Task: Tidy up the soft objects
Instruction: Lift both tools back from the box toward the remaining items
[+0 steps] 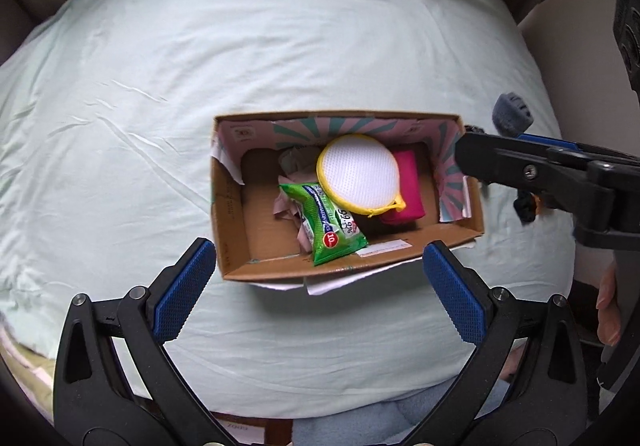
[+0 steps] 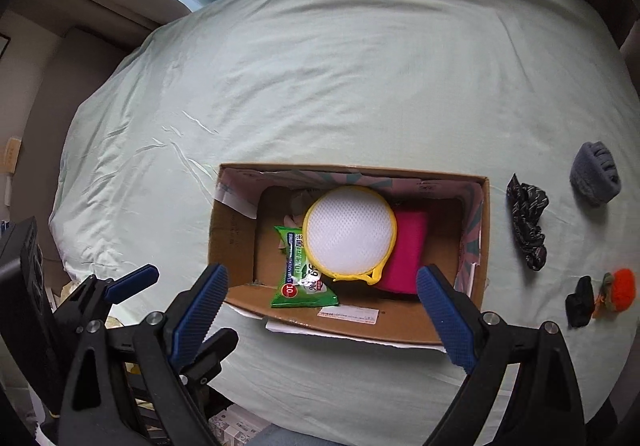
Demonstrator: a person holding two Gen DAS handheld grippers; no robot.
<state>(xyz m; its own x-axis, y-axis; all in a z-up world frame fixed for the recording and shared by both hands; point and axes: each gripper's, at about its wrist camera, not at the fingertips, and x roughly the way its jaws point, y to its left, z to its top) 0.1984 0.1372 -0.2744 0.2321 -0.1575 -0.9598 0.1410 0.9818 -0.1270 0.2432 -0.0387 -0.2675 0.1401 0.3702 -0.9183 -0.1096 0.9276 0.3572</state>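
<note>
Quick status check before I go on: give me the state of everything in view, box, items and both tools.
cardboard box: open-topped, on the sheet
mesh pouch: in box, topmost
wipes pack: in box, partly under pouch
pink item: in box, partly under pouch
grey sock: outside, on the sheet
patterned black cloth: outside, bunched
black piece: outside
orange piece: outside
left tool: open, empty
right tool: open, empty
</note>
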